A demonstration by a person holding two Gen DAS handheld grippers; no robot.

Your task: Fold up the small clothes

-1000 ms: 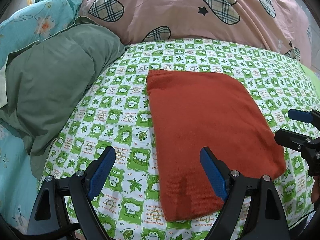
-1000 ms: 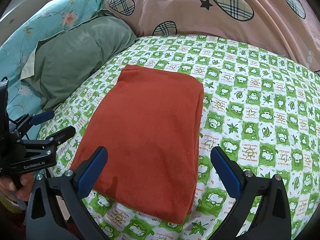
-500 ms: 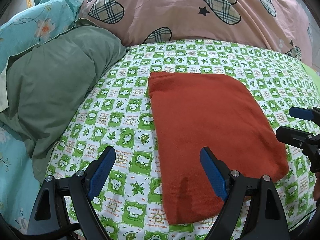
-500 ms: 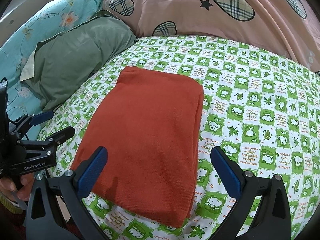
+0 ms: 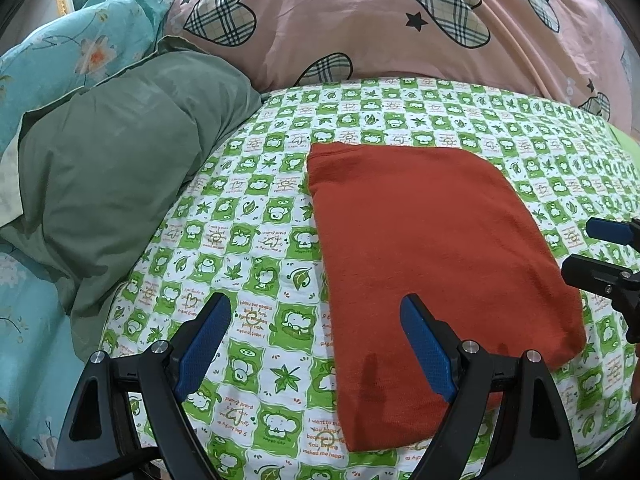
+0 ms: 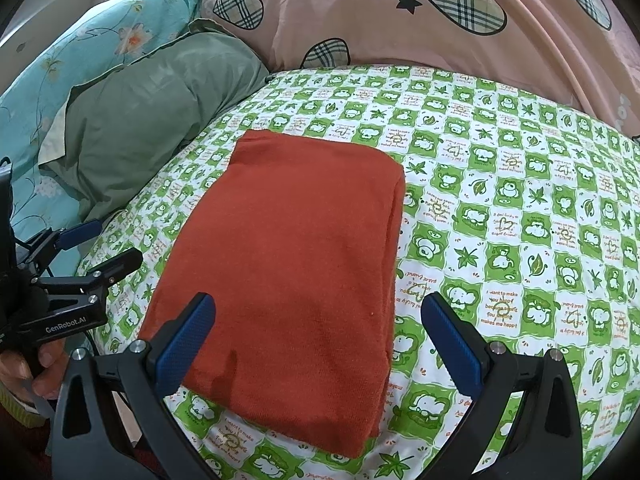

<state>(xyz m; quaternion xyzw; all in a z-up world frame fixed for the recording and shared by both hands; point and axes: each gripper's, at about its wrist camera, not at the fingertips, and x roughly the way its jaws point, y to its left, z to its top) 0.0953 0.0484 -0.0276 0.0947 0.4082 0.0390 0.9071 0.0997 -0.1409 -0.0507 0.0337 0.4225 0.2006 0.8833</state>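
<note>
Rust-orange garment (image 6: 296, 264) folded into flat rectangle, lying on bed.

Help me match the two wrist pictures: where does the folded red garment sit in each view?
Left wrist: red garment right of centre, its near edge behind the right blue pad.
Right wrist: red garment centre-left, its near edge behind the left blue pad.
Shared landmark: green pillow, to the garment's left in both.

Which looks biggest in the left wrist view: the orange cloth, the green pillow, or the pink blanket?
1. pink blanket
2. green pillow and orange cloth look about alike; the cloth lies nearer the camera, so I won't rank them.
</note>
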